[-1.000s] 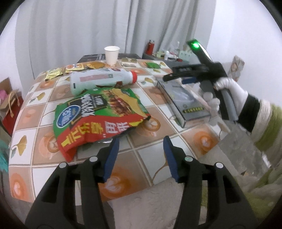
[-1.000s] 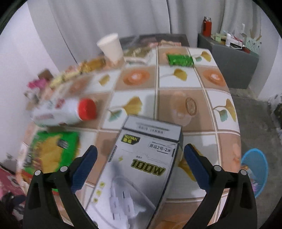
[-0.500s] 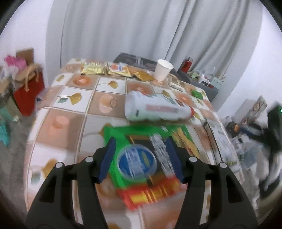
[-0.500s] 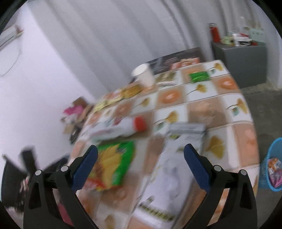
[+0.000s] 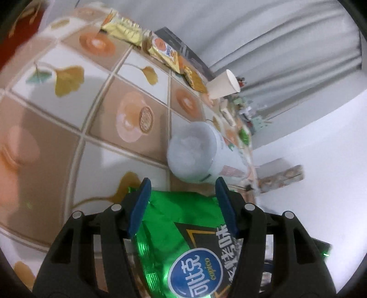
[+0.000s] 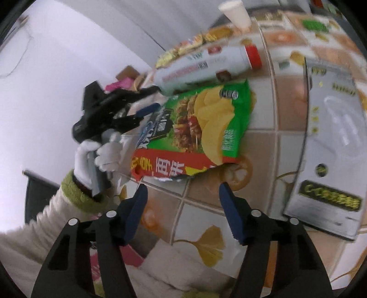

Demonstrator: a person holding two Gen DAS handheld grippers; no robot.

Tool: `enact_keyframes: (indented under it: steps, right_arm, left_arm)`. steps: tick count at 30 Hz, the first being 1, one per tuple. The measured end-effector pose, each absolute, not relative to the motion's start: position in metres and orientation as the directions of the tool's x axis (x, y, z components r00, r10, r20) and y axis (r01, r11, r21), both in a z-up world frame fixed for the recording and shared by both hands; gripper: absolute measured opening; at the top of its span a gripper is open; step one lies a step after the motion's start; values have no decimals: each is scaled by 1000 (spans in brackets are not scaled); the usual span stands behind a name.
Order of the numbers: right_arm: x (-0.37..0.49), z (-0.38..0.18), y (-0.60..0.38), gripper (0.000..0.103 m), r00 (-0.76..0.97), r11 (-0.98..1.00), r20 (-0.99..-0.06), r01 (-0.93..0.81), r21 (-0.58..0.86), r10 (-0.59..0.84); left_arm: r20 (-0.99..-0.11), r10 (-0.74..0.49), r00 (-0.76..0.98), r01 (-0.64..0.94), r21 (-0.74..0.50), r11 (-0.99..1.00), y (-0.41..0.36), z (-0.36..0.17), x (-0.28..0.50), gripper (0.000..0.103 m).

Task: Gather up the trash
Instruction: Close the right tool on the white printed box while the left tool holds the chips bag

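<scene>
Left gripper (image 5: 183, 201) spread wide around the crinkly green foil crisp bag (image 5: 183, 240); right gripper (image 6: 183, 206) spread, empty, over the glossy tiled tablecloth (image 6: 201, 206)

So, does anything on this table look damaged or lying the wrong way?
Yes. The white bottle with a red cap lies on its side beside the chip bag. The bag's red end looks torn open, with a ragged edge. The paper cup stands upright.
</scene>
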State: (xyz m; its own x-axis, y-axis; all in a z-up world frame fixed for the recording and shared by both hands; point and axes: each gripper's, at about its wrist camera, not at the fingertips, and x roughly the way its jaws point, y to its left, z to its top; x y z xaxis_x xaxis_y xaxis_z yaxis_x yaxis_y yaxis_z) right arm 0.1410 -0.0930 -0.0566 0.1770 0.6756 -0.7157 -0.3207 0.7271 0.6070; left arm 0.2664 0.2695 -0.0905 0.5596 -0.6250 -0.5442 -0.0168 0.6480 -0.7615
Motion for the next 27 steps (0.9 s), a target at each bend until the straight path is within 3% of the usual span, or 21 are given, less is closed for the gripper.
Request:
enact_keyframes:
  steps: [6,11,17,22,27]
  right_arm:
    - [161,-67,-97,44,182,763,-744,-228,604,643]
    - [161,-61,-98,44,221,807,-780,-253,533,585]
    - [163,-65,-104,42,208,806,-784,-259,532,585]
    - [160,-70,-100,34,184,792,-776,-251,557,604]
    - [162,-73,-92,32,178,796,-782,-244,553,598]
  left_arm:
    - [-486,-712,507,35,-814,580,264,-95,245,54]
    - [-449,-762,468,104,-828,552,251,-87,211,54]
    - [-518,-680,518,145,-730,667,245,-66,189,55]
    - [-548,-606,577,130,-671,730,250,-56,219,57]
    - [-667,-536,518,111,-568,815,230,-68,245,56]
